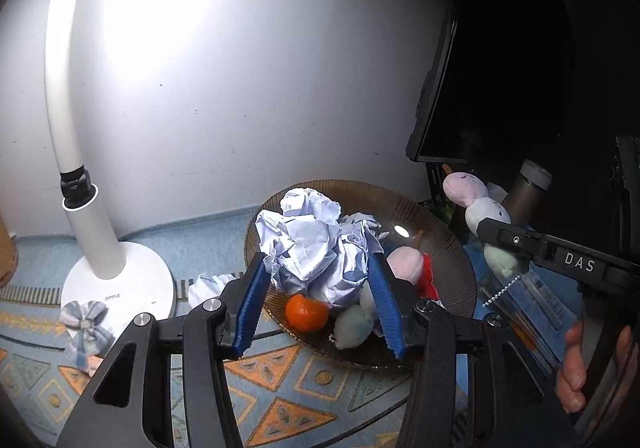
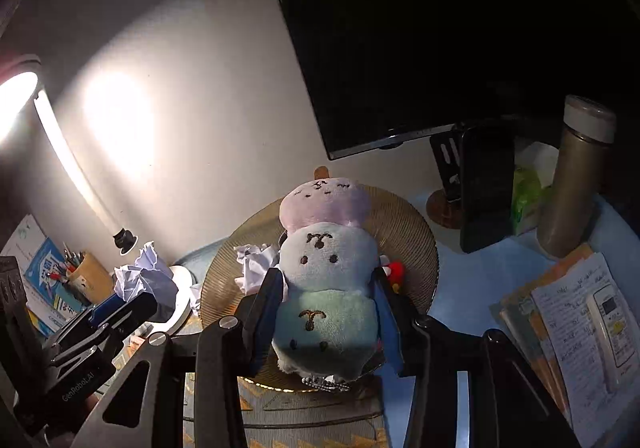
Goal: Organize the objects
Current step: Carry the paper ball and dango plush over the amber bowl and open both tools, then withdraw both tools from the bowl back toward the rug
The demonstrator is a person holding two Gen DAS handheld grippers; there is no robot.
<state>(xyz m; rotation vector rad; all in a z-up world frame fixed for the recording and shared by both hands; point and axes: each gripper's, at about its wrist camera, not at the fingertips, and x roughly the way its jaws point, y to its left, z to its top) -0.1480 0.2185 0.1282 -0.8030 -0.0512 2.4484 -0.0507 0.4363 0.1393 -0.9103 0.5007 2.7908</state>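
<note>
Left wrist view: one left gripper (image 1: pixel 318 302) fills the lower middle of the frame, its two blue pads clamped on one large ball of crumpled paper (image 1: pixel 310 248), white with a bluish cast and deeply creased. Behind it in the middle of the frame sits one ribbed amber glass plate (image 1: pixel 448 244). On the plate lie one orange tangerine (image 1: pixel 306 312), one pale blue plush piece (image 1: pixel 354 326) and one pink and red plush piece (image 1: pixel 412 268). A second, smaller paper wad (image 1: pixel 206 286) lies on the patterned cloth (image 1: pixel 280 372) at the plate's left edge, just beside the round base of one white desk lamp (image 1: pixel 120 288) at the left. At the right, the right gripper (image 1: pixel 490 232) holds one plush toy (image 1: pixel 486 209) of three stacked balls: pink, white, pale green. One hand (image 1: pixel 576 364) shows at the lower right edge.

Right wrist view: the right gripper (image 2: pixel 328 318) at the lower middle is closed on the plush toy (image 2: pixel 328 272), gripping its pale green bottom ball; little faces are stitched on each ball. It hangs over the plate (image 2: pixel 404 224). At the lower left, the left gripper (image 2: pixel 138 294) grips the crumpled paper (image 2: pixel 146 272). At the right stand one thermos (image 2: pixel 572 183), one dark phone (image 2: pixel 486 187) and one white remote (image 2: pixel 612 332) lying on papers (image 2: pixel 560 312).
</note>
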